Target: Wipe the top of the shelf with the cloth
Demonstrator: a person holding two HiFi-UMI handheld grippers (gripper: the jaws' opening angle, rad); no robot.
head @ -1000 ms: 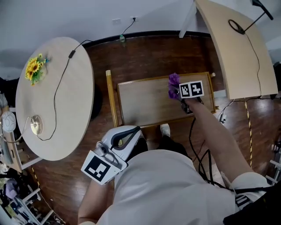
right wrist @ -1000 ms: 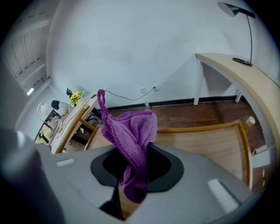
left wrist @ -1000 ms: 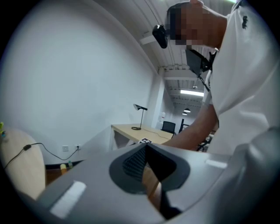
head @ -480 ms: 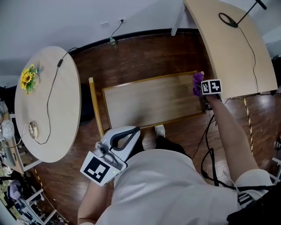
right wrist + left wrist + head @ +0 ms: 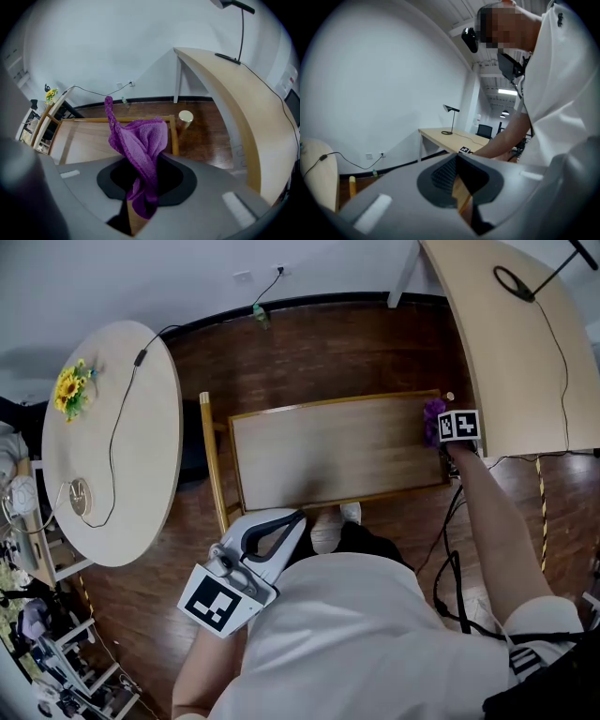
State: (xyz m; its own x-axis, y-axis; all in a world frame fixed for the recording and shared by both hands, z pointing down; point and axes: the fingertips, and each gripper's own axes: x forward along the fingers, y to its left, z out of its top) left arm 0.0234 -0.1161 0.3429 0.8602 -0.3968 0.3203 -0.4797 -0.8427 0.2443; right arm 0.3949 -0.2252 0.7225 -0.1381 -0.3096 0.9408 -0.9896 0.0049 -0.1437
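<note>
Right gripper (image 5: 441,431) sits at the right end of the shelf top (image 5: 328,451), close to the far right corner. Head view shows only a purple tuft of cloth (image 5: 140,140) beside its marker cube. The right gripper view shows more: jaws clamped on the cloth, which is bunched and stands up from them, one thin tail pointing upward. Contact between cloth and wood cannot be confirmed in either view. Left gripper (image 5: 258,545) is held low against the person's body, off the shelf's near edge. Its own view shows the jaws together, nothing between them.
</note>
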